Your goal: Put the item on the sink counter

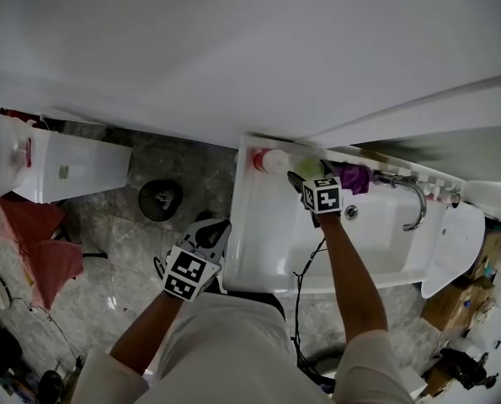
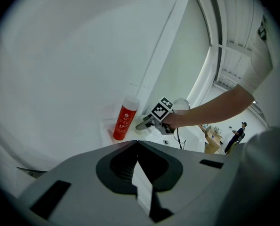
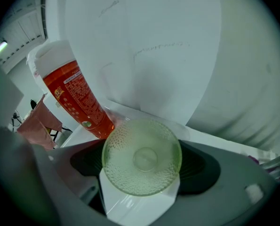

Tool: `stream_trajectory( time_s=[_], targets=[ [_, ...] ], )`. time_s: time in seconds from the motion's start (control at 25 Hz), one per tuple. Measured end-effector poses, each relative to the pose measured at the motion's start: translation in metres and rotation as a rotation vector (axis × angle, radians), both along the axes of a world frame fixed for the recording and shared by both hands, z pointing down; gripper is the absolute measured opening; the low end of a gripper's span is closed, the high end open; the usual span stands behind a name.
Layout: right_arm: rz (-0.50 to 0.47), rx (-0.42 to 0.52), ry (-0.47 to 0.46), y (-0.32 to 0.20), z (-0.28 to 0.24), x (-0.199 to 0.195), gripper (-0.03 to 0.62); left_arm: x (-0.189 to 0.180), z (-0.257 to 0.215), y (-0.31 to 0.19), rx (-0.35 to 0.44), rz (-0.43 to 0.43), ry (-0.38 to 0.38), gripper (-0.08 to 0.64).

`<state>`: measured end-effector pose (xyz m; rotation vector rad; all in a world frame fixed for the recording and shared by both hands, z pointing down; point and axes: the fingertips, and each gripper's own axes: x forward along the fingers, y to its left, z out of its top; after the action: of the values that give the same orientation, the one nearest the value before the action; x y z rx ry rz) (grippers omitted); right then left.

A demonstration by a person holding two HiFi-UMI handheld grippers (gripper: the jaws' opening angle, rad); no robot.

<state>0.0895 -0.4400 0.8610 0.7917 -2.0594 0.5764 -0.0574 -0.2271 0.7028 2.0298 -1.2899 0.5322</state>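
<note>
A pale green glass dish stands on the back left ledge of the white sink counter, next to an upright red bottle with a white cap. My right gripper is open, with the dish between its wide-spread jaws. In the head view the dish is a greenish patch in front of the right gripper, with the bottle just to its left. My left gripper hangs shut and empty off the counter's left side, over the floor. Its own view shows the jaws meeting, with the bottle far ahead.
A purple item lies on the back ledge beside the chrome faucet. The basin is to the right of the right arm. On the floor to the left are a black round object, a white toilet and red cloth.
</note>
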Motion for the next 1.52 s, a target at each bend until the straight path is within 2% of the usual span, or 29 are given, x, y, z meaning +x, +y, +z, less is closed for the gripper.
stream_trajectory(
  time_s=[0.32,0.64,0.84,1.12,1.52],
  targets=[
    [0.017,0.033,-0.005,-0.005,-0.015,0.003,0.462,-0.003,-0.011,-0.001,0.023,0.000,-0.008,0.008],
    [0.071,0.055,-0.053,0.011,-0.050,0.002,0.462,-0.005,-0.036,-0.002,0.071,0.036,-0.005,0.008],
    [0.157,0.070,-0.111,0.034,-0.081,0.004,0.460,-0.008,-0.056,0.000,0.115,0.072,0.003,0.008],
    [0.213,0.123,-0.135,0.068,-0.124,0.000,0.459,-0.017,-0.080,0.004,0.176,0.130,0.015,0.008],
    [0.385,0.237,-0.196,0.107,-0.191,0.024,0.428,-0.012,-0.101,0.007,0.191,0.245,0.073,0.008]
  ],
)
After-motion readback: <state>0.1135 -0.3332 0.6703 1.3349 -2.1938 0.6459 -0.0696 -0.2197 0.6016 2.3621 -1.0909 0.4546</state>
